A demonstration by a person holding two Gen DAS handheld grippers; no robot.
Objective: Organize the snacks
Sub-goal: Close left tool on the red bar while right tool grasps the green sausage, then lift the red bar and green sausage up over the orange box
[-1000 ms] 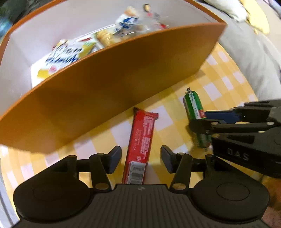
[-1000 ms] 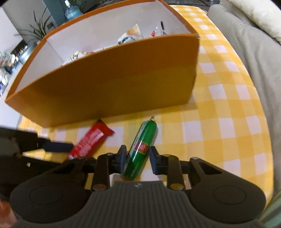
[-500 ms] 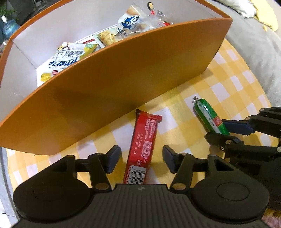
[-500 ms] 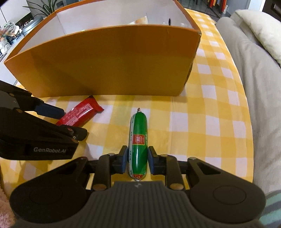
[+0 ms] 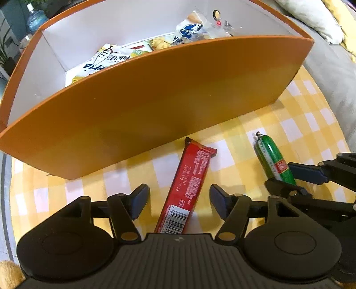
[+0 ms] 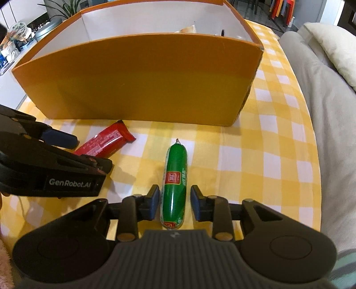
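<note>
Two close wrist views, steeply downward, sharing orange box [image 5: 155,106]

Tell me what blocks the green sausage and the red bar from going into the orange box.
The near wall of the orange box stands between both snacks and its inside. The green sausage and red bar lie on the checked cloth in front of it, so each must be lifted over the rim. Nothing else intervenes.

bg: yellow-check tablecloth [image 6: 278,155] | grey sofa [image 6: 329,111] w/ cream cushion [image 6: 329,46] | plant [image 6: 64,7]

box [image 5: 155,106] front wall hides snack packs [image 5: 106,60] (lower halves), pkg print unreadable
</note>
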